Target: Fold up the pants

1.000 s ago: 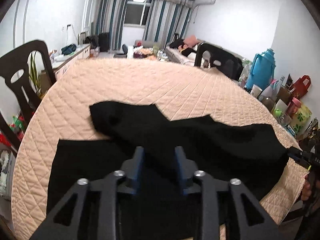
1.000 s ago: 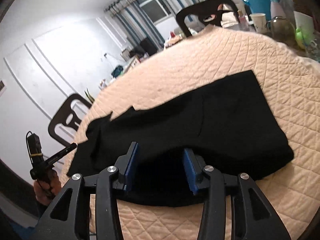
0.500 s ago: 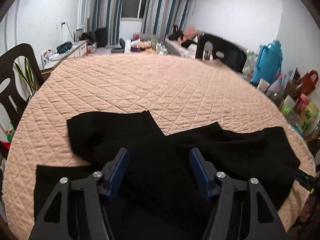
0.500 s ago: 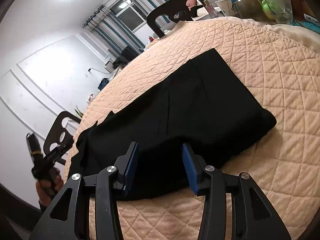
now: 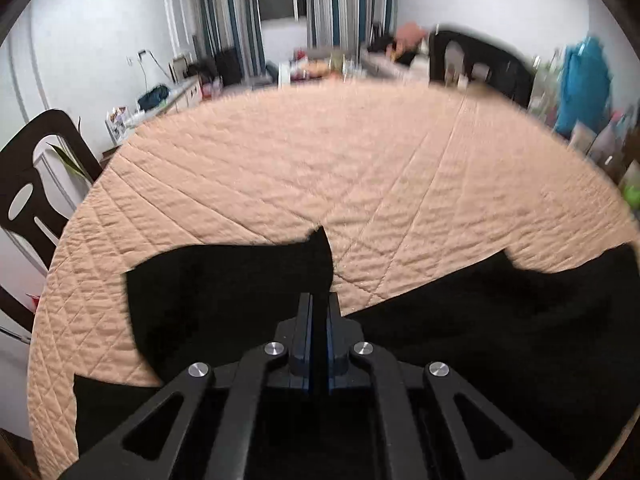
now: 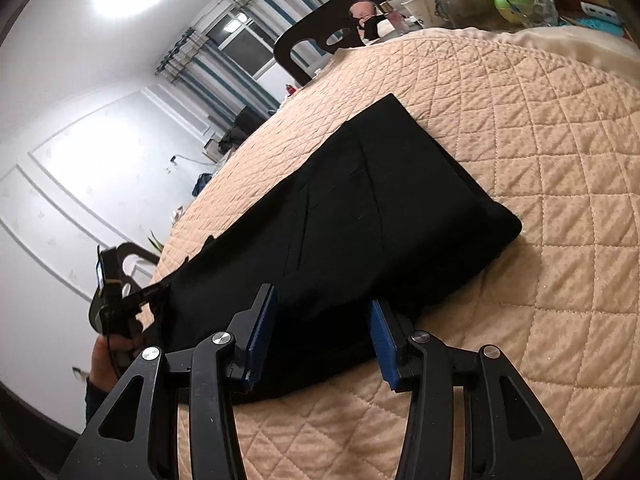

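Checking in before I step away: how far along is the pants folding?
The black pants already lie doubled lengthwise on the quilted table cover. The left tongs have just closed near a leg end; the right tongs stand open over the near edge. The crosswise folds remain.

Beyond the black pants [image 5: 224, 292] you have bare quilted table cover [image 5: 320, 168] open right to its far rim. Past that rim a dark chair [image 5: 480, 60] blocks you, and another chair [image 5: 28, 184] stands left of the pants
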